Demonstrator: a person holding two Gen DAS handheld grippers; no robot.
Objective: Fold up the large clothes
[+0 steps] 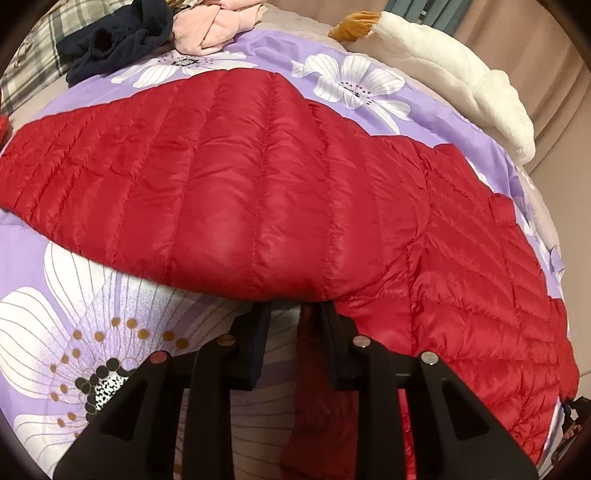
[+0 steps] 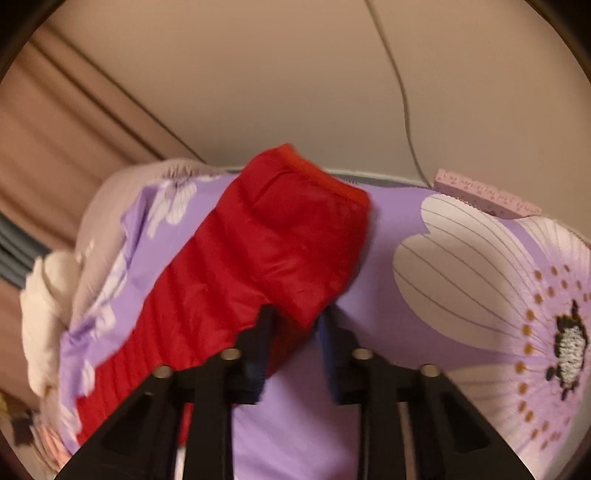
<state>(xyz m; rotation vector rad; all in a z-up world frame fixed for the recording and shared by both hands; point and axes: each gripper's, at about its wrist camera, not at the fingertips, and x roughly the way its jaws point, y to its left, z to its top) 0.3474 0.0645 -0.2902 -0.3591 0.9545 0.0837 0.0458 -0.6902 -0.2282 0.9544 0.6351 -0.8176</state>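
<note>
A red quilted down jacket (image 1: 258, 192) lies spread on a purple floral bedsheet (image 1: 74, 314). My left gripper (image 1: 295, 306) is at the jacket's near edge, its fingers around a raised fold of red fabric that hangs between them. In the right wrist view my right gripper (image 2: 295, 314) holds the jacket's sleeve (image 2: 288, 236) near its cuff, lifted over the sheet (image 2: 424, 295). The fingertips of both grippers are hidden under the fabric.
A dark navy garment (image 1: 114, 40) and a pink garment (image 1: 210, 29) lie at the far end of the bed. A white plush toy (image 1: 461, 81) lies along the right edge. A pink box (image 2: 484, 195) sits by the wall, a cord (image 2: 402, 92) hanging above.
</note>
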